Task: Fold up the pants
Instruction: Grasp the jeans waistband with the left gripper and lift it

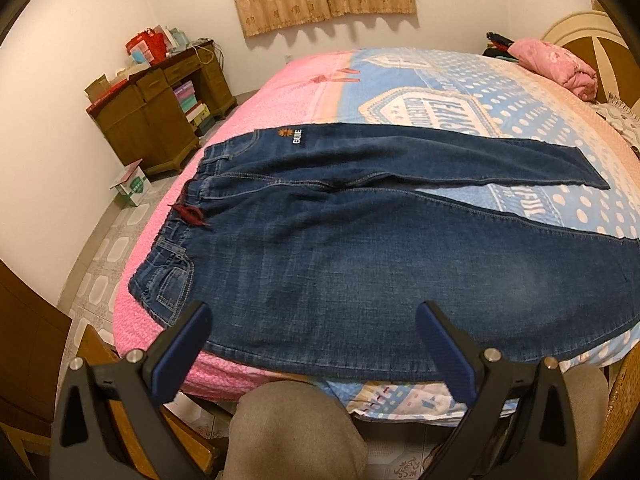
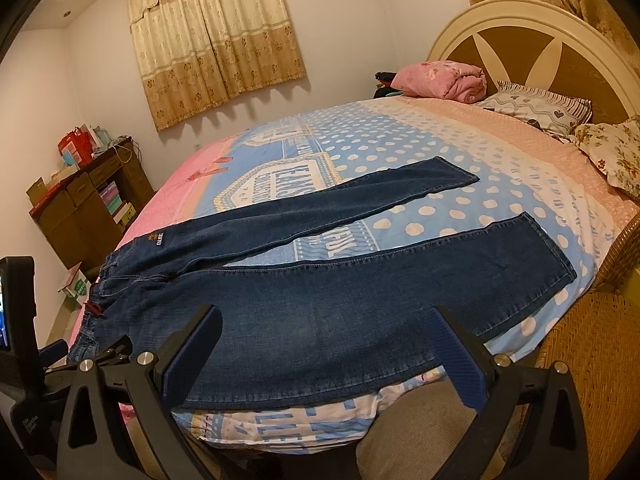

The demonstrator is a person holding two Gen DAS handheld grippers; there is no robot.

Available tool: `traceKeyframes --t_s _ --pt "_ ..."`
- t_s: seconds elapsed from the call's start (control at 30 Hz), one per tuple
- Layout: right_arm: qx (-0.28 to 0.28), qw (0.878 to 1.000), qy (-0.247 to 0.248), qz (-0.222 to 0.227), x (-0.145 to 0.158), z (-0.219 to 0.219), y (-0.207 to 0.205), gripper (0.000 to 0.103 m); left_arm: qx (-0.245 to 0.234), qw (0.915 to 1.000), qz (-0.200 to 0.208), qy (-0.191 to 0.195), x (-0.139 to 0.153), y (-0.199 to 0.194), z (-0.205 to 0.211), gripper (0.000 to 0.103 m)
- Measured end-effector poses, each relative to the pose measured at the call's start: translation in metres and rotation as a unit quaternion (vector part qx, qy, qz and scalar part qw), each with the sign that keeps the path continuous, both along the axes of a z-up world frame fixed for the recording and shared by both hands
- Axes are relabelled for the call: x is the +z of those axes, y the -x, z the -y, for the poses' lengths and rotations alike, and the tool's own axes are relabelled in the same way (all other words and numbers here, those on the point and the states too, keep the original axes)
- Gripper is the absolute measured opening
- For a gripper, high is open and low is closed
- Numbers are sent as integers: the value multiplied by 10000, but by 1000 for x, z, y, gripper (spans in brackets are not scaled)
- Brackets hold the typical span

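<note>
Dark blue jeans (image 1: 320, 256) lie flat on the bed, waistband to the left with a red drawstring (image 1: 191, 214), legs spread apart to the right. They also show in the right wrist view (image 2: 320, 300), both leg ends visible. My left gripper (image 1: 314, 320) is open and empty, hovering over the near edge of the jeans by the hip. My right gripper (image 2: 326, 322) is open and empty over the near leg's thigh. The left gripper's body (image 2: 24, 344) shows at the left of the right wrist view.
The bed (image 2: 400, 160) has a pink, blue and white dotted cover. A pink folded blanket (image 2: 444, 80) and pillows (image 2: 540, 110) lie at the headboard. A wooden desk (image 1: 160, 112) stands by the wall at left. A wicker chair (image 2: 592, 352) is at right. My knees (image 1: 296, 432) are below.
</note>
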State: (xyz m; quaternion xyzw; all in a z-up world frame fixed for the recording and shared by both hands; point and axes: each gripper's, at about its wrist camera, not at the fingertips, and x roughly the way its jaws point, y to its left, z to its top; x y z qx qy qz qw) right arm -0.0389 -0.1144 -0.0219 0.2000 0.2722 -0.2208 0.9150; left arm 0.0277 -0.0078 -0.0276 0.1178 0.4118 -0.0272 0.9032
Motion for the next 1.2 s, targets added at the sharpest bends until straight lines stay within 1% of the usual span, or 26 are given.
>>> traceKeyframes --t_s 0.2,0.33,0.43,0.53,0.63,0.67,0.7,0.73,0.77,0.8,0.83,0.87,0.9,0.93,1.0,1.07,1.1,1.17,1.2 --pt "-114 9999 39 -30 -1 17 -11 102 91 9999 -8 69 -1 -26 -5 103" --pt "-148 9998 73 -94 -3 32 -23 102 121 9995 -56 279 -1 -54 -13 103" --pt "-185 9997 116 -139 -6 43 -33 102 222 9985 -140 489 0 -86 -25 103" --pt "-196 9996 138 -160 -12 53 -47 102 473 9970 -44 606 2 -125 -38 103" --pt "-129 9996 79 -239 -22 61 -63 102 743 9942 29 777 8 -176 -46 103" --pt "-101 9996 51 -251 -25 62 -67 102 877 9921 59 890 10 -201 -48 103" --pt "-57 9996 9 -270 -29 64 -74 102 993 9906 44 941 11 -217 -51 103" --pt "-27 9996 -17 -289 -32 65 -78 102 1169 9880 8 1007 11 -238 -52 102" --pt "-3 9995 -37 -314 -36 65 -83 102 1410 9835 -99 1129 9 -269 -54 102" --pt "28 9994 -59 -350 -40 65 -90 102 1574 9806 -178 1156 6 -286 -54 98" --pt "62 9992 -81 -389 -44 65 -94 102 1898 9748 -322 1129 0 -312 -54 89" --pt "102 9989 -108 -436 -48 65 -99 102 2173 9690 -461 1083 -7 -331 -54 84" --pt "148 9986 -141 -492 -53 65 -104 102 2341 9647 -558 1072 -12 -342 -54 77" --pt "184 9983 -170 -530 -57 65 -108 102 2555 9580 -710 1095 -20 -357 -55 74" --pt "242 9976 -221 -611 -65 66 -115 102 3042 9393 -939 1279 -37 -380 -60 73" --pt "275 9972 -239 -659 -70 66 -118 102 3417 9248 -994 1345 -50 -392 -65 73" --pt "294 9968 -246 -702 -74 67 -121 102 3576 9189 -1043 1297 -58 -398 -65 73" --pt "306 9964 -256 -742 -80 68 -122 102 3757 9126 -1158 1127 -71 -410 -62 73" --pt "317 9962 -267 -767 -83 69 -124 102 3812 9113 -1154 1042 -74 -413 -60 73"
